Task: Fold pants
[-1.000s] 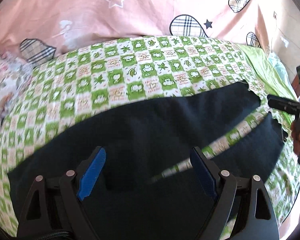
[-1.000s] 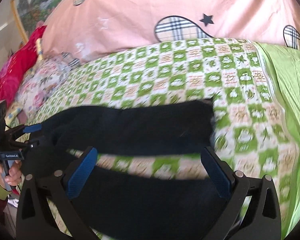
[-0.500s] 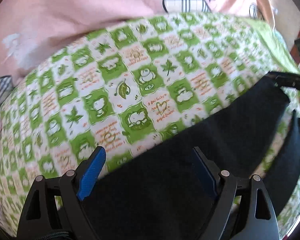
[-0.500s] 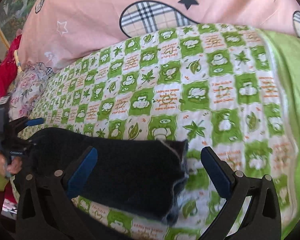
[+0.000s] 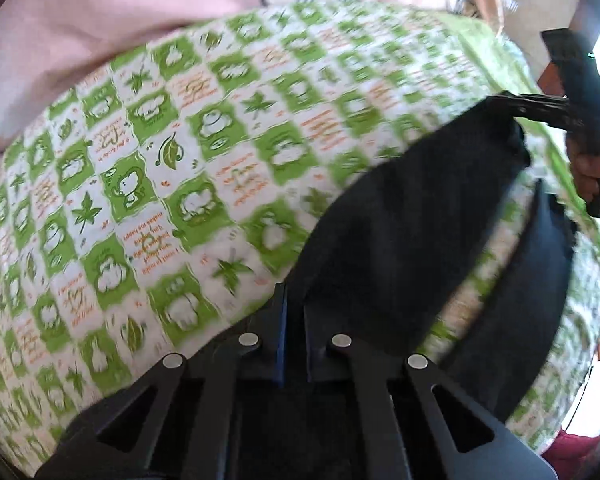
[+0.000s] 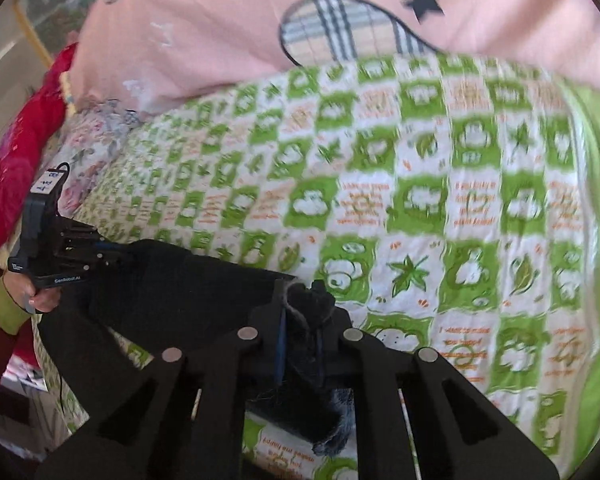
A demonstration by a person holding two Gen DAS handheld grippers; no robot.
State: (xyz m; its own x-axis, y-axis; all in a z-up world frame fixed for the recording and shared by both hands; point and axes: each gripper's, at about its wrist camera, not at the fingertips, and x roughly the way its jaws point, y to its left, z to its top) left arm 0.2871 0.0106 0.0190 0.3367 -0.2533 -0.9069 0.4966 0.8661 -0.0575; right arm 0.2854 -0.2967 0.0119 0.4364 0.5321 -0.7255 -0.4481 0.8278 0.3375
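Both grippers, wide apart 1 second ago, now have their jaws clamped on the dark pants (image 5: pixel 412 216): the left gripper (image 5: pixel 294 334) on the waist end, the right gripper (image 6: pixel 300 320) on a leg hem, so 1 leg looks ready to be carried over the other. The pants lie across the near side of the bed's green-checked quilt (image 6: pixel 440 200), with a pink pillow (image 6: pixel 240 12) at the far side.

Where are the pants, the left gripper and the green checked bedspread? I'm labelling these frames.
pants (image 5: pixel 420 208), left wrist view, on the raised leg's dark cloth.
left gripper (image 5: pixel 294 316), left wrist view, between its closed fingertips.
green checked bedspread (image 6: pixel 420 200), right wrist view, on a bare patterned patch.
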